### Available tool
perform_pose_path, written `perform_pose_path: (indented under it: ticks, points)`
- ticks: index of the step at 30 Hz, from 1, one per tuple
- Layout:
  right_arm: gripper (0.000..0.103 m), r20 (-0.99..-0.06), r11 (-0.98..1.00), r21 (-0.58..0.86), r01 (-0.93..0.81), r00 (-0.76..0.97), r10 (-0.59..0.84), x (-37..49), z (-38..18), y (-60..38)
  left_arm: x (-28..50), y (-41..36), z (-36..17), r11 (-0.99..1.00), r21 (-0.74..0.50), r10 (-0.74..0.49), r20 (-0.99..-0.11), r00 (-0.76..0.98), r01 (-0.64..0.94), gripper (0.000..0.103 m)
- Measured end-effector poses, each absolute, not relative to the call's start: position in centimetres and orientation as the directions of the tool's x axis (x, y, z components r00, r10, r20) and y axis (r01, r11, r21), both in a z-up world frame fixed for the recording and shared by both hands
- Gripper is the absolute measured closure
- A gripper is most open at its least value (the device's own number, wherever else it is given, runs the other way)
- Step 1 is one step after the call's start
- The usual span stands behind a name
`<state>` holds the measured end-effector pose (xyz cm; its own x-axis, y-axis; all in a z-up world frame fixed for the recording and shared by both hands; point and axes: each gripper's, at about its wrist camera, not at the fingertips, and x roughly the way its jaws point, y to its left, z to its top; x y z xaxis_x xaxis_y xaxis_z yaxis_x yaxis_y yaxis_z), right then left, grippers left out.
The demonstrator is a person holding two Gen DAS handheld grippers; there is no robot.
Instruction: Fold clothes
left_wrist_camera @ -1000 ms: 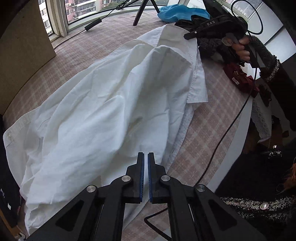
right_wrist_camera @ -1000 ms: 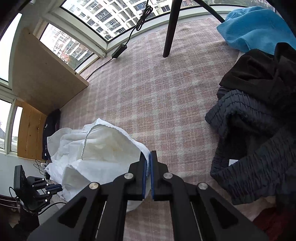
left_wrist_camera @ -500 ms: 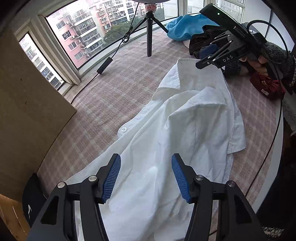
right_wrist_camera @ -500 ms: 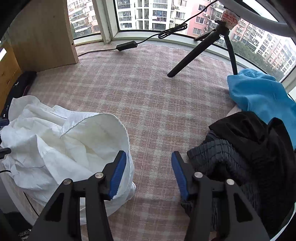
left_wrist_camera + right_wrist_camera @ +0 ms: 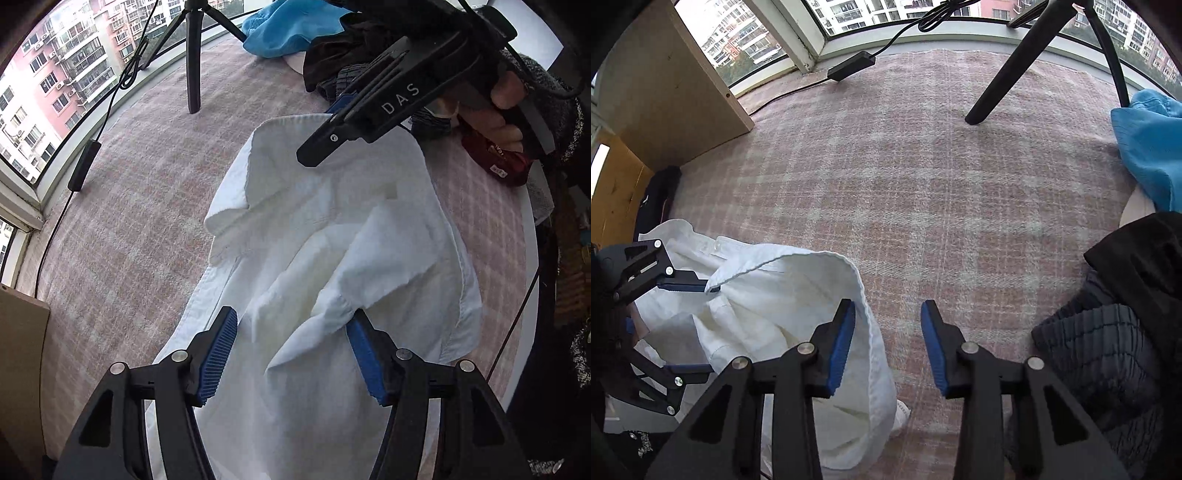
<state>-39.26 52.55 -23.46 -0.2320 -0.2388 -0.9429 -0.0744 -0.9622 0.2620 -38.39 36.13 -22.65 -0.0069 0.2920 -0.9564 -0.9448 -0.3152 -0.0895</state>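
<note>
Change: a second ago both grippers were pinched shut on the crumpled white cotton button-up shirt [image 5: 332,236]; now both have let go and the cloth lies on its own.
Meaning: likely a fold or a straightening pull has just been laid down; the shirt is bunched and creased, so the folding looks unfinished.
Left gripper [image 5: 291,347]: fingers spread wide, holding nothing, straddling a raised ridge of shirt fabric; the right-hand blue pad seems to brush that ridge.
Right gripper [image 5: 888,343]: fingers wide apart, empty, over the pink plaid cloth-covered table [image 5: 923,177]; the shirt's hem lies just beside its left pad, at about 9 o'clock.
Shirt location: on the table, collar end toward 12 o'clock in the left wrist view.
Neighbours: a dark clothes pile [image 5: 1123,302] at 3 o'clock of the right gripper.
</note>
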Motion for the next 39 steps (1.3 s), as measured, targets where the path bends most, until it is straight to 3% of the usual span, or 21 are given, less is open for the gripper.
perform_pose_path:
  ticks: [1,4,5,10,15,20,23,26,30,34,39]
  points:
    - [0.066,-0.944,-0.962,0.262,-0.08,-0.23,-0.238,-39.0,-23.5,52.8,-38.5,36.1,-22.6,-0.317,-0.099,0.292,-0.957,0.003,-0.943,0.048]
    - [0.066,-0.947,-0.958,0.264,-0.115,-0.217,-0.236,-37.9,-23.5,53.6,-38.7,36.2,-22.5,-0.32,-0.129,0.29,-0.956,0.033,-0.938,0.09]
    - [0.065,-0.95,-0.956,0.262,-0.132,-0.211,-0.232,-37.4,-23.4,53.8,-38.6,36.0,-22.3,-0.32,-0.132,0.292,-0.956,0.035,-0.938,0.095]
    - [0.064,-0.947,-0.938,0.291,-0.186,-0.198,-0.254,-34.2,-22.2,53.8,-37.1,33.7,-18.5,-0.331,-0.112,0.338,-0.941,-0.006,-0.937,0.099]
    - [0.064,-0.947,-0.962,0.258,-0.093,-0.219,-0.233,-32.9,-20.0,51.5,-36.0,30.2,-13.7,-0.359,-0.065,0.379,-0.922,-0.082,-0.931,0.099]
    - [0.066,-0.915,-0.943,0.329,-0.049,-0.265,-0.306,-32.6,-17.3,50.2,-35.4,26.2,-10.4,-0.411,-0.021,0.388,-0.909,-0.154,-0.911,0.099]
    - [0.08,-0.837,-0.87,0.492,-0.027,-0.289,-0.465,-32.6,-16.3,49.9,-35.0,23.5,-9.3,-0.45,-0.008,0.375,-0.909,-0.181,-0.893,0.099]
    - [0.082,-0.684,-0.726,0.687,-0.042,-0.374,-0.626,-33.1,-16.2,51.4,-34.4,21.1,-9.0,-0.475,-0.013,0.367,-0.912,-0.185,-0.88,0.099]
    - [0.088,-0.803,-0.802,0.57,-0.179,-0.331,-0.496,-34.1,-19.7,52.0,-34.2,20.2,-9.9,-0.497,-0.015,0.345,-0.921,-0.181,-0.868,0.103]
    - [0.085,-0.876,-0.881,0.44,-0.174,-0.297,-0.379,-33.3,-20.3,51.3,-34.2,20.4,-11.2,-0.512,-0.014,0.324,-0.929,-0.178,-0.859,0.103]
    - [0.071,-0.903,-0.912,0.382,-0.152,-0.274,-0.332,-32.8,-21.5,50.7,-34.2,20.6,-12.8,-0.531,-0.013,0.298,-0.939,-0.173,-0.847,0.096]
